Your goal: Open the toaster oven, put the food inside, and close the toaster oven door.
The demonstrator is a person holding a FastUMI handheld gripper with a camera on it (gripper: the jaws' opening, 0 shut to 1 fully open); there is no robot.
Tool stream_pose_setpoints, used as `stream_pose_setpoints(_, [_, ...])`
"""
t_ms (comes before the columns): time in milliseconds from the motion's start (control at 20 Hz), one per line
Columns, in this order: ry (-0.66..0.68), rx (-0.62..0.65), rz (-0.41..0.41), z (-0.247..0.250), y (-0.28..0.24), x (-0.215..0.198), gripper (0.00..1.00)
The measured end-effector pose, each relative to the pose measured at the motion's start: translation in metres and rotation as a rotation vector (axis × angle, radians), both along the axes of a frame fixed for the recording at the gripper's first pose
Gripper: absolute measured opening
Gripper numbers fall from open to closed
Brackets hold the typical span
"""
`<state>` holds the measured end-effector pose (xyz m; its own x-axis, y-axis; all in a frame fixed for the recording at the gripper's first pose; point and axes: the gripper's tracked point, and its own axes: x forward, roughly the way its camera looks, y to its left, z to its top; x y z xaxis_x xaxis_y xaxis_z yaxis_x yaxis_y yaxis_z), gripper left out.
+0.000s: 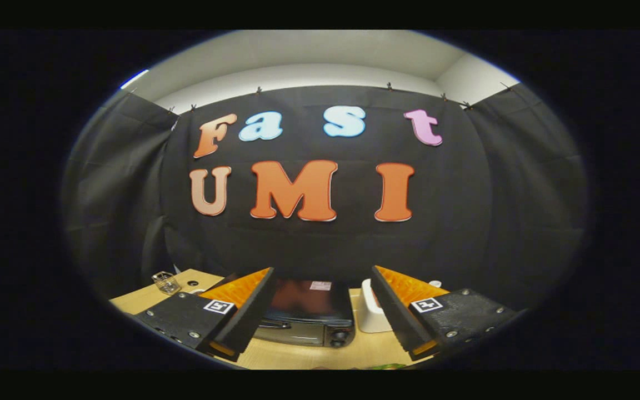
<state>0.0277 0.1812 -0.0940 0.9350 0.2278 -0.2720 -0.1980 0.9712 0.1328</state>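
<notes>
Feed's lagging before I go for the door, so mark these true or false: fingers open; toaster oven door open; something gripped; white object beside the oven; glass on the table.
1. The gripper has its fingers spread apart. True.
2. The toaster oven door is open. False: it looks closed.
3. The fingers hold something. False: nothing is between them.
4. A white object stands beside the oven. True.
5. A clear glass sits on the wooden table. True.

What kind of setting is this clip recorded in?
Likely a staged recording booth, not a kitchen: black cloth walls, a wooden table with a toaster oven, beyond the open, empty gripper.
</notes>
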Motion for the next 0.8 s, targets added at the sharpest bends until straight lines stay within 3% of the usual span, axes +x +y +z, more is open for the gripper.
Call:
stream_pose_setpoints(450, [0.14, -0.074, 0.106, -0.086, 0.081, 0.01, 1.0])
stream_pose_setpoints(800, [0.214, -0.105, 0.146, -0.122, 0.111, 0.01, 1.0])
